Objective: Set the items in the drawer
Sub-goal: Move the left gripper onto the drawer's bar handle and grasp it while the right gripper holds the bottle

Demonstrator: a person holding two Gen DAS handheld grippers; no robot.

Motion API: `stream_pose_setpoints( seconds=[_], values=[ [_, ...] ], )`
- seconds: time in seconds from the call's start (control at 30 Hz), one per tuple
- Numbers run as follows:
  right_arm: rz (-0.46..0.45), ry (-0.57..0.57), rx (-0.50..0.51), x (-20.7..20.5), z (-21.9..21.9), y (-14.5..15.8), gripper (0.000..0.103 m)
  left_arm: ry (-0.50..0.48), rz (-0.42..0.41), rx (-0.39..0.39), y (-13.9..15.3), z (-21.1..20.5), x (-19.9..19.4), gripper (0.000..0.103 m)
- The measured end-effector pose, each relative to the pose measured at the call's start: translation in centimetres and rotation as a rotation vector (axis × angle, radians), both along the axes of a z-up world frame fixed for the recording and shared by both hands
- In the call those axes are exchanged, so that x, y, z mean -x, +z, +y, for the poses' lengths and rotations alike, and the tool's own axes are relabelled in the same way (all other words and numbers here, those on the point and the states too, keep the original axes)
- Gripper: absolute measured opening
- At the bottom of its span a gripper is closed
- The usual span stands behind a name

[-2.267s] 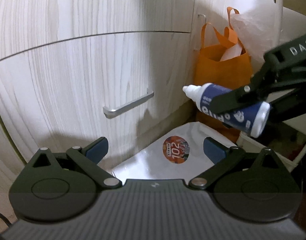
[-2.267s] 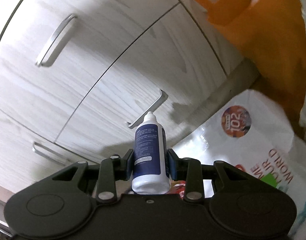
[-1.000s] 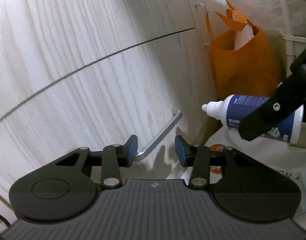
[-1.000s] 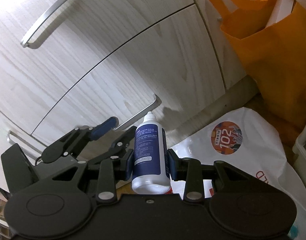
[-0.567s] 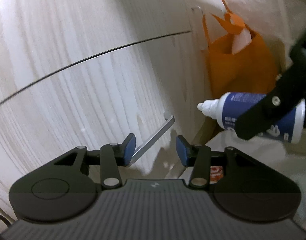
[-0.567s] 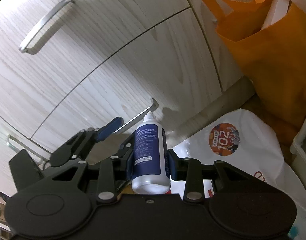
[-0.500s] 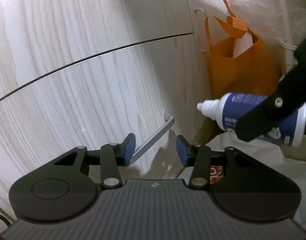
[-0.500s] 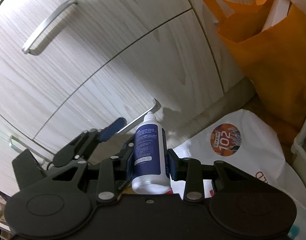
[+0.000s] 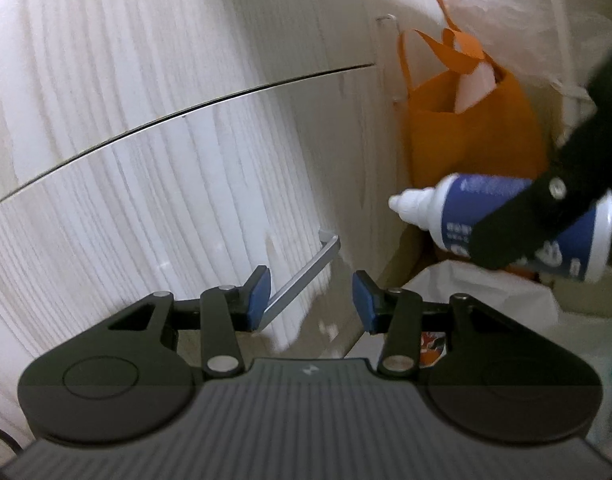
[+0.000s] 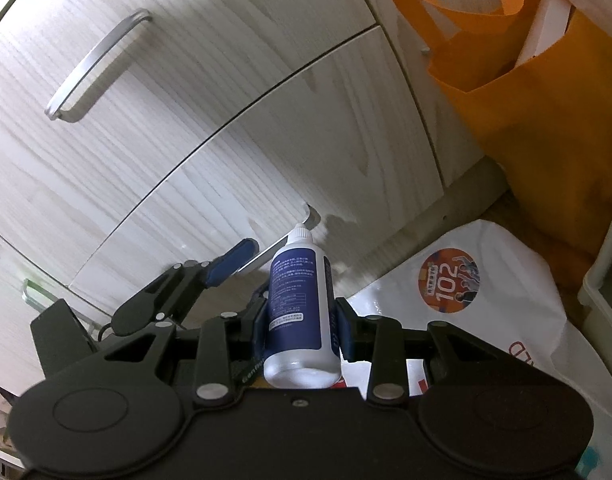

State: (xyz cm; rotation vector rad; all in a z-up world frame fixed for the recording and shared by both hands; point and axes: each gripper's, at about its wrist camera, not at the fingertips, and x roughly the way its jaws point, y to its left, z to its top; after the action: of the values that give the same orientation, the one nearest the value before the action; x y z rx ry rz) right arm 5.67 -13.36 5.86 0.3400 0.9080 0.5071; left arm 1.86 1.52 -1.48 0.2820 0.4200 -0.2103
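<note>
A blue-and-white bottle (image 10: 298, 308) with a white nozzle stands between the pads of my right gripper (image 10: 302, 324), which is shut on it. The left wrist view shows the same bottle (image 9: 458, 204) held at the right. My left gripper (image 9: 310, 304) is at the lower drawer (image 9: 166, 220), its blue pads a narrow gap apart around the metal handle (image 9: 306, 274). The bar lies against the left pad and clear of the right one. From the right wrist view, the left gripper (image 10: 210, 280) straddles that handle (image 10: 312, 214) just behind the bottle.
The upper drawer carries its own metal handle (image 10: 94, 64). An orange tote bag (image 10: 546, 120) hangs beside the cabinet. On the floor under it lies a white plastic bag (image 10: 466, 288) with a round "102" sticker. A white bin edge (image 10: 602, 272) shows at the far right.
The left gripper has shifted slightly along the drawer front while staying around the handle, its pad gap about the same. The right gripper still holds the bottle and has not moved.
</note>
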Motion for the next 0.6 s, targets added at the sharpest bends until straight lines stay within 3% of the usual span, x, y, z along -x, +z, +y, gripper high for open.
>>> stream_pose_setpoints(
  seconds=[0.6],
  values=[
    [0.013, -0.007, -0.049, -0.3, -1.0, 0.9, 0.04, -0.011, 0.021, 0.012, 1.3, 4.1, 2.8, 0.044]
  ],
)
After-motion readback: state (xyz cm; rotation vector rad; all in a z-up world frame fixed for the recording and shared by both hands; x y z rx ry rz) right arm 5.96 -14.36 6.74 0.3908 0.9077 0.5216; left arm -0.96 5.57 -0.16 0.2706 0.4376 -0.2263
